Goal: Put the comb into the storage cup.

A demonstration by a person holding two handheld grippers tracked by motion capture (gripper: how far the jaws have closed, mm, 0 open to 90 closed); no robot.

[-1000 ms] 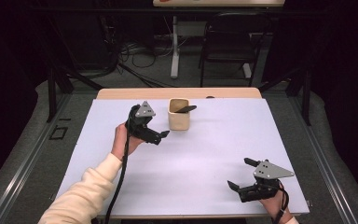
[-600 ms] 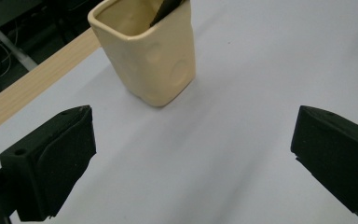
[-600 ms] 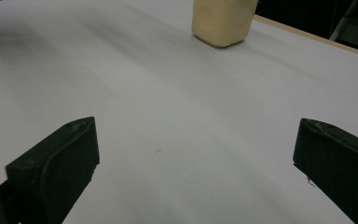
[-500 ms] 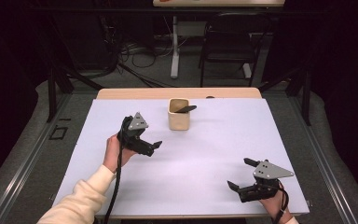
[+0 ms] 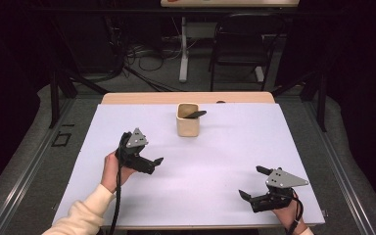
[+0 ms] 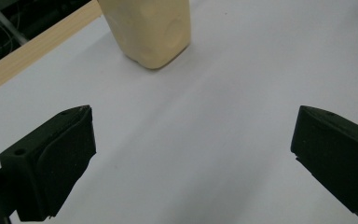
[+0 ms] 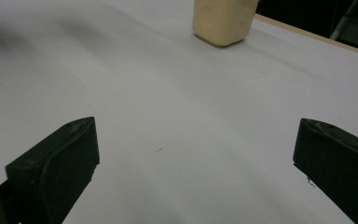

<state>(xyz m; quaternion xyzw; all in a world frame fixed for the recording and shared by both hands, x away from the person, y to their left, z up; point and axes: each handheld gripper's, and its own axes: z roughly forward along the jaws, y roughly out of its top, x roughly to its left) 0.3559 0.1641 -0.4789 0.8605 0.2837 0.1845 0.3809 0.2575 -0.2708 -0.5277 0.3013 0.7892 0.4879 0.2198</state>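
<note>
Cream-coloured cup (image 5: 187, 120) stands on the white tabletop (image 5: 215, 161), ahead of the left gripper (image 5: 149, 164) and up to its right, well apart from it; a dark utensil (image 5: 195, 114) leans out over its rim. The right gripper (image 5: 250, 185) rests far nearer the person's edge, with the cup well ahead and to its left. Both grippers have their jaws spread wide with nothing between them.

Beyond the white sheet runs a strip of bare wood (image 5: 142, 98), then a dark room with floor cables (image 5: 137, 51), a table leg and a black chair (image 5: 242, 39).

From the high view the utensil and the room show; the left gripper view gives the cup's dented lower wall (image 6: 151, 30) up close, and the right gripper view (image 7: 221, 18) its base farther off.
</note>
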